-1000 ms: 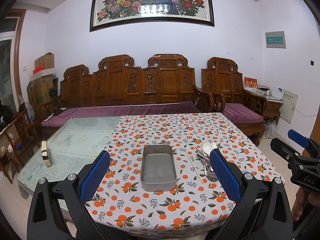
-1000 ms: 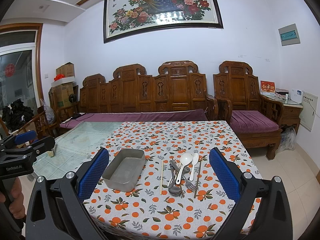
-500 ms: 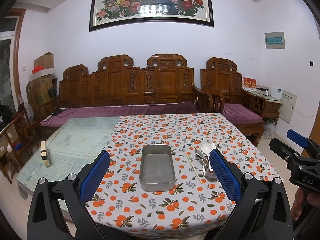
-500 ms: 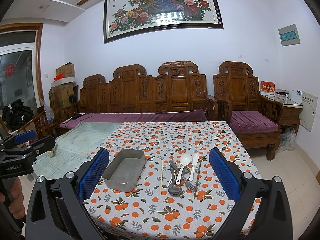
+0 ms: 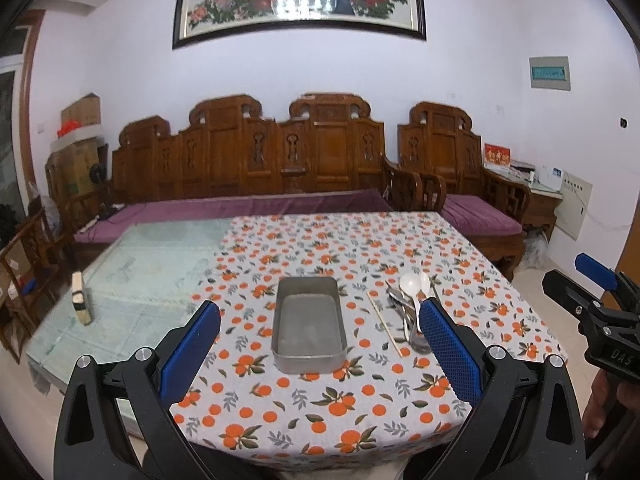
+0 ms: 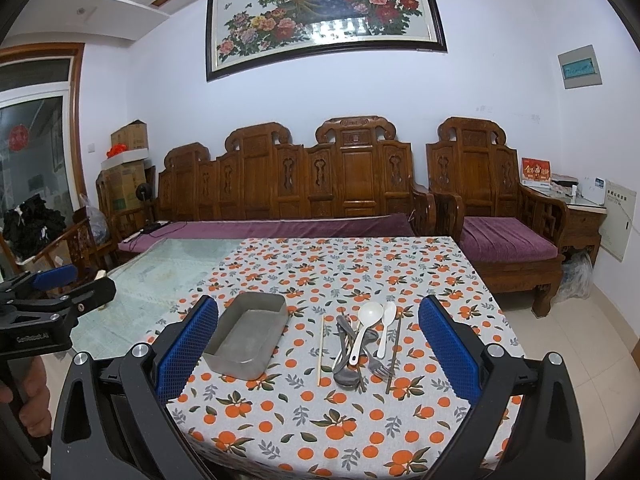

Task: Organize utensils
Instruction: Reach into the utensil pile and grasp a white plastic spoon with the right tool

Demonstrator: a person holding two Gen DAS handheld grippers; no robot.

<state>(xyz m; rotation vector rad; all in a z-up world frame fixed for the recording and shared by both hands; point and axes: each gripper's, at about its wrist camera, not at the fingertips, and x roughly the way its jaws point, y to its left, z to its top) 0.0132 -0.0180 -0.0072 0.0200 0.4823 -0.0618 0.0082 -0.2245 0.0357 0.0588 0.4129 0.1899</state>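
An empty grey metal tray (image 5: 308,328) (image 6: 248,334) lies on the orange-print tablecloth (image 5: 360,240) (image 6: 352,264). To its right is a pile of utensils (image 6: 362,344) (image 5: 408,312): white spoons (image 6: 370,314), a metal fork (image 6: 378,368), a dark spoon, and chopsticks (image 6: 320,350) lying beside it. My left gripper (image 5: 320,352) hovers open before the table's near edge, the tray between its blue pads. Open too, my right gripper (image 6: 318,354) frames the tray and the utensils. Neither holds anything.
Left of the cloth is a bare glass tabletop (image 5: 140,272) with a small block (image 5: 80,298) standing on it. A carved wooden sofa (image 6: 304,184) with purple cushions runs behind the table. An armchair (image 6: 492,208) and side table stand at right. A hand (image 6: 24,380) grips each handle.
The left gripper's view has tilted slightly downward and drawn a little nearer the table. The right gripper and the objects have stayed put.
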